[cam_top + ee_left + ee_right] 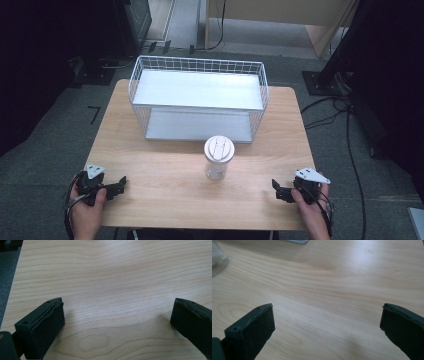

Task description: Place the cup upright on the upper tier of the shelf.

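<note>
Clear cup (217, 257) cropped at 10 o'clock corner of right gripper view, blurred, only a sliver. Rack base (297, 241) clipped at 12 o'clock there. Cup contents unreadable in high view. Forearms cut by bottom edge at 6 o'clock. Right-hand jaw cropped at 4 o'clock in both gripper views.

The left hand-held gripper (117, 315) holds its two black jaws wide apart just above the bare, light wood-grain tabletop (112, 277).
</note>
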Demonstrator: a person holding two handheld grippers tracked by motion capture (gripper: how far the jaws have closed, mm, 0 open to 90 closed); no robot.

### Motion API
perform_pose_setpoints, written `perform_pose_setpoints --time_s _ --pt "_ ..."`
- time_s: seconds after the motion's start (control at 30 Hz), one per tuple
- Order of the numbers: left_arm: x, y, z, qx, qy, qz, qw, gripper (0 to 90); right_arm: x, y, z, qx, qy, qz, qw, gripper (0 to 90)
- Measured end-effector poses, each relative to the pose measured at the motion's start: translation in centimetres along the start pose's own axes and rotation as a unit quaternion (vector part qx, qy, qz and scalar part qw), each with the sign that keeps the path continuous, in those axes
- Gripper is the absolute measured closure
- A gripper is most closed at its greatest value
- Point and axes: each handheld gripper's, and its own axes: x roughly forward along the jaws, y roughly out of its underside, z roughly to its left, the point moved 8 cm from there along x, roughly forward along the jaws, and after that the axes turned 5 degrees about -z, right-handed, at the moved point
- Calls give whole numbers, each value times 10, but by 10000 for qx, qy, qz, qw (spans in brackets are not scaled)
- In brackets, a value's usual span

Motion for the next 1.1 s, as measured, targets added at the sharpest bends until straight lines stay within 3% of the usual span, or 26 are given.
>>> perform_pose_setpoints --time_s 0.07,0.47,0.7,1.1 --pt "0 0 0 0 0 0 10000 0 1 -3 4 -19 -6 -34 10000 0" --pt "0 0 0 -7 -10 2 10000 0 12 -30 58 -283 -478 -292 9980 0" --pt "0 0 0 -6 -10 2 10000 0 16 -41 81 -276 -744 -415 9960 0" --pt "0 0 0 -8 -10 1 10000 0 24 -60 130 -324 -1358 -641 9881 0"
